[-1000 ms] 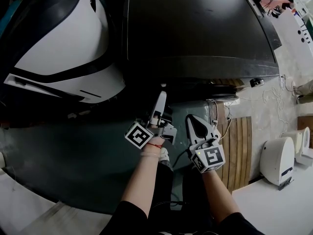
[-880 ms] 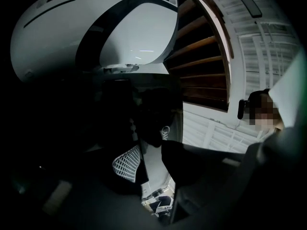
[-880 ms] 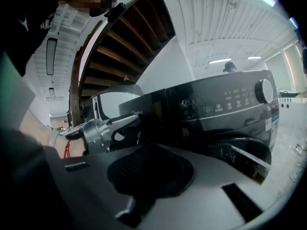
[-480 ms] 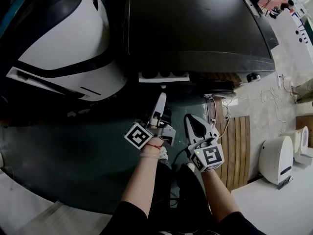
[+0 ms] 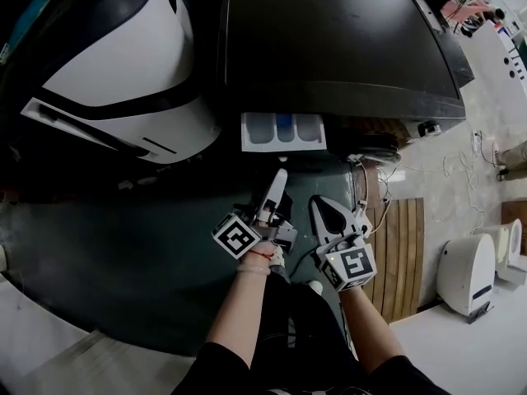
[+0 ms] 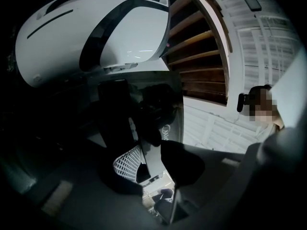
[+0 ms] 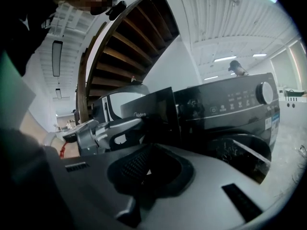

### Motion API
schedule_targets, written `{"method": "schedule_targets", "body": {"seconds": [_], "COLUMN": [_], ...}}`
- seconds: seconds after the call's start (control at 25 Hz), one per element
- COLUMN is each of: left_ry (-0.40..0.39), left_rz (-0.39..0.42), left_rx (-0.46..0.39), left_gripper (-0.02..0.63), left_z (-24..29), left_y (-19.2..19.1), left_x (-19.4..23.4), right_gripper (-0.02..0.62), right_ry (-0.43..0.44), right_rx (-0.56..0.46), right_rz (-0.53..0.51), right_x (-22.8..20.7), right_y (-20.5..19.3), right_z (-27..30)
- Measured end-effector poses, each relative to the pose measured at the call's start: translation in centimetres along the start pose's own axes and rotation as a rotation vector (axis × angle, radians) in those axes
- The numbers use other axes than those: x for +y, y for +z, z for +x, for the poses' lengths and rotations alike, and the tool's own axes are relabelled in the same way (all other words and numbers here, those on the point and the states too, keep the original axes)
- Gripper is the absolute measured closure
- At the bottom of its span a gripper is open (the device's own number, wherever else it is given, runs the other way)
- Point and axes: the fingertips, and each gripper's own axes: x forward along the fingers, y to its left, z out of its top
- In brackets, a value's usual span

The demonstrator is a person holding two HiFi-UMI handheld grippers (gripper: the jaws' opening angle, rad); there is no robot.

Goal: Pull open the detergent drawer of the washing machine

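Forearms rise from the bottom edge of the head view, a red band on the left wrist. Just ahead of them the left gripper and the right gripper lie side by side, near each other but apart, each with its marker cube toward the person.

The right gripper's own view shows its dark ribbed pads pressed together with nothing between them. It also gives a side look at the left gripper, whose tip meets the lower edge of a dark front panel bearing a light logo. The left gripper's own view looks up along that panel, which sits as a thin plate nipped between the two pads. The head view loses the panel against the dark floor.

Past the tips, the detergent drawer stands drawn out from the washing machine. From above, its white tray shows three compartments, the middle one blue. Neither gripper view shows those compartments.

The washing machine's dark top fills the upper head view. Only the right gripper view shows its front, with a round dial and the curved door below. A white rounded machine with a black stripe stands just beside it to the left.

Wooden slats lie on the floor to the right, with a small white appliance beyond them. Both gripper views catch the underside of a wooden staircase overhead.
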Motion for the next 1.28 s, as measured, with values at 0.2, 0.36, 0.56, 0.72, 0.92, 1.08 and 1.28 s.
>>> {"method": "schedule_targets", "body": {"seconds": [0.2,0.36,0.56,0.72,0.92,1.08,1.28], "left_ry": [0.005,0.003,0.006,0.012,-0.003,-0.015,-0.033], "left_rz": [0.0,0.003,-0.007,-0.008,0.021,0.019,0.012], "left_rx": [-0.006,-0.021,-0.026,-0.026,0.009,0.011,0.02], "left_gripper": [0.476,0.477,0.488,0.494,0.495,0.492,0.494], "left_z": [-0.9,-1.4,-1.5,-1.7,-2.2,-3.4,-3.8], "left_y": [-0.5,-0.8,-1.0,-1.0,-1.3,-2.0,-2.2], "left_x": [-0.5,-0.8,-1.1,-1.0,-0.8,-0.9,-1.4], "right_gripper": [0.583,0.583,0.583,0.583,0.583,0.583,0.583], "right_ry": [0.007,0.008,0.013,0.023,0.029,0.026,0.036], "right_rx": [0.003,0.006,0.002,-0.008,0.006,-0.004,0.005], "right_rz": [-0.022,-0.022,-0.005,0.017,-0.021,0.006,-0.039], "right_x": [0.0,-0.1,0.1,0.6,0.5,0.7,0.8], "right_y": [0.3,0.0,0.0,0.4,-0.6,-0.2,-0.6], "right_z": [-0.7,-1.5,-2.2,-2.3,-2.5,-2.3,-2.4]}}
